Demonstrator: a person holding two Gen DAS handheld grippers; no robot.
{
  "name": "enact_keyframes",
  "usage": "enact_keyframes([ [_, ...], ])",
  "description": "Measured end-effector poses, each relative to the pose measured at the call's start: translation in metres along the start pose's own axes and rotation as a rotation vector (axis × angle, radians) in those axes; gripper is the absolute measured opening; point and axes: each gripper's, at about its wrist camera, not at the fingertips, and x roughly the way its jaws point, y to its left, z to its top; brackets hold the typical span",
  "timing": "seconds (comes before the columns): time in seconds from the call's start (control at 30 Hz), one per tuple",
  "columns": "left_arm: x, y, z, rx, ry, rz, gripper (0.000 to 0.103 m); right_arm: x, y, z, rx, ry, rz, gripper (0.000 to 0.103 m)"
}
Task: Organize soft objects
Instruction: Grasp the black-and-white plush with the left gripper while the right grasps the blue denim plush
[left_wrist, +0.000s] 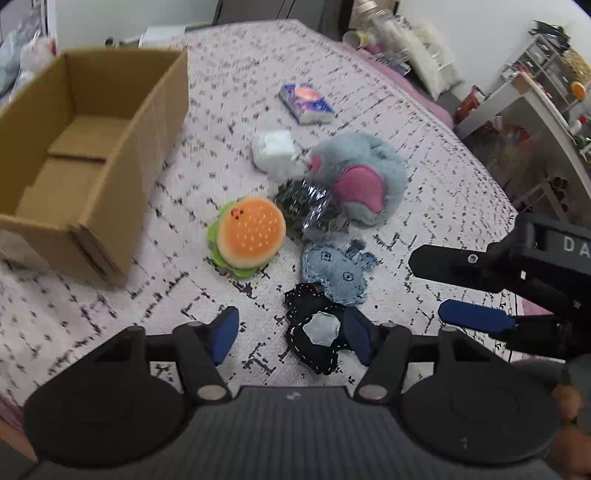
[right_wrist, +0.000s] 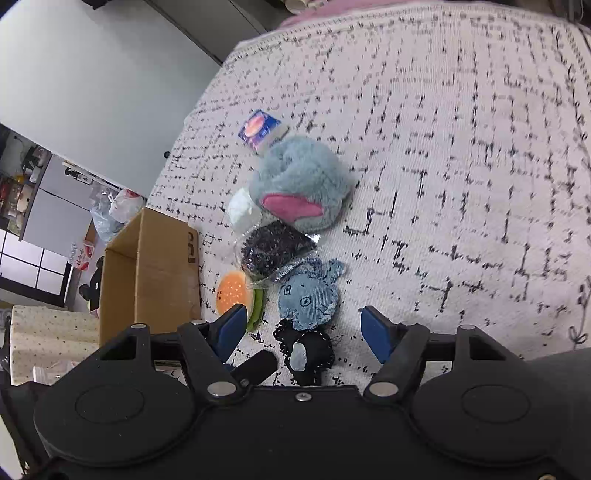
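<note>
A: Your left gripper (left_wrist: 291, 338) and right gripper (right_wrist: 304, 328) both stand parted, gripping nothing.

B: And the toys?

A: Black pouch (left_wrist: 314, 332) nearest, denim toy (left_wrist: 334, 271) touching it, burger plush (left_wrist: 247, 236) beyond, cardboard box (left_wrist: 88, 155) farthest left.

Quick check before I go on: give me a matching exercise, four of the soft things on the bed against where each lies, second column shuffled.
Things:
1. burger plush
2. dark stitched pouch
3. denim toy
4. grey and pink plush

Places:
A. between the left gripper's fingers, not pinched
B. nearest the cardboard box
C. farthest of the four from the left gripper, next to the white pack
D. touching the pouch's far edge

Pairs: 1-B, 2-A, 3-D, 4-C
</note>
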Motion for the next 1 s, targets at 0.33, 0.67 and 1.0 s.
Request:
enact_keyframes([
  [0.33, 0.041, -0.002, -0.004, -0.034, 0.082, -0.03, 0.056, 0.033, -0.009, 0.008, 0.035, 0.073, -0.013, 0.068],
  [0.67, 0.048, -0.003, -0.008, -0.06, 0.057, -0.069, 0.028, 0.063, -0.01, 0.015, 0.048, 0.138, -0.024, 0.068],
  [1.0, 0.031, 0.007, -0.006, -0.084, 0.015, -0.086, 0.023, 0.074, 0.006, 0.014, -0.032, 0.127, -0.062, 0.041],
])
